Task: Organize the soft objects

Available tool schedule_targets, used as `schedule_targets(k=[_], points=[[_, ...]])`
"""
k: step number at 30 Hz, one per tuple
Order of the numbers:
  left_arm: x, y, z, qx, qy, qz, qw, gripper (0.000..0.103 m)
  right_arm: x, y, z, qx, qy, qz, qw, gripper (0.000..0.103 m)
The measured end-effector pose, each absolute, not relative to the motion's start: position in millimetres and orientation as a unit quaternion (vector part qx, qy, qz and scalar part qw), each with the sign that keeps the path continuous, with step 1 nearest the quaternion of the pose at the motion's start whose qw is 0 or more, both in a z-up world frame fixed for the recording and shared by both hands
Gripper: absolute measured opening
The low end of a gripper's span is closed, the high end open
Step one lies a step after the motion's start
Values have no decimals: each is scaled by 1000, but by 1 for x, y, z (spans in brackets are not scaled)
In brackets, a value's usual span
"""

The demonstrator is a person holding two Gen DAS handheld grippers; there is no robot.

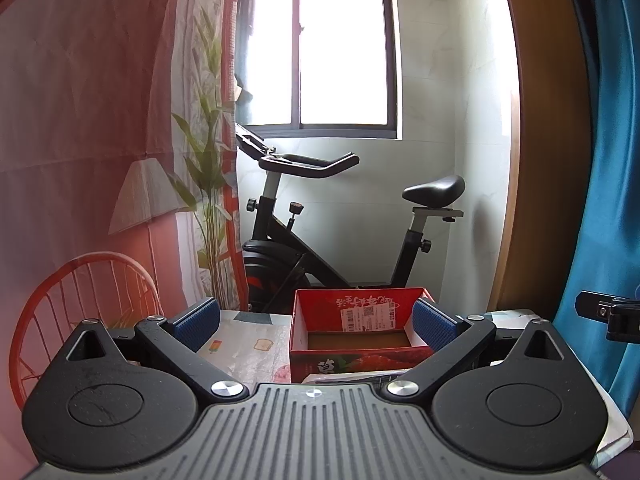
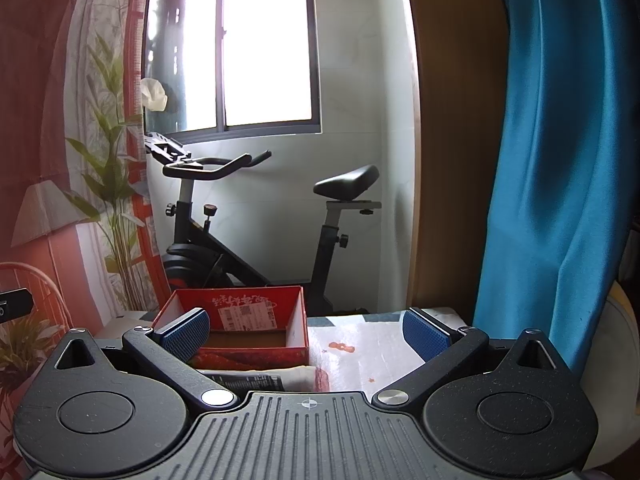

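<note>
The red box (image 1: 360, 334), lower centre of the left view, appears empty; nothing seems sorted yet. Left gripper (image 1: 316, 318) and right gripper (image 2: 306, 330) both stand wide open, holding nothing. A wrapped package (image 2: 256, 380) lies just below the box; soft objects otherwise unseen.

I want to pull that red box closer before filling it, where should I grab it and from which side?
Grip the near wall of the red box from above, one finger inside, one outside. The top is open and the thin upright rim suits a pinch; the box looks too wide for the jaws to span. The right gripper, open, seems nearest. A folded item lying against the front may hinder a low approach.
</note>
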State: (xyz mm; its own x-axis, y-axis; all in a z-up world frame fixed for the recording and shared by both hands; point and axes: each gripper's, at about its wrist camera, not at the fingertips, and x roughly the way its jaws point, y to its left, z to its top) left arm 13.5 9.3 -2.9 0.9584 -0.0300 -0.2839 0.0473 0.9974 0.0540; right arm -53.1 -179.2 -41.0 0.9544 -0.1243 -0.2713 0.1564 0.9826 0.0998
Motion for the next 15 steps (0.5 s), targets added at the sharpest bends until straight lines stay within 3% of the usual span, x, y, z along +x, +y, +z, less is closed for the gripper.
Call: schedule_targets(k=[15], points=[[21,8,-8,36,150,-13,988,103,-46,-184,-45,73,140,-59,986,103]])
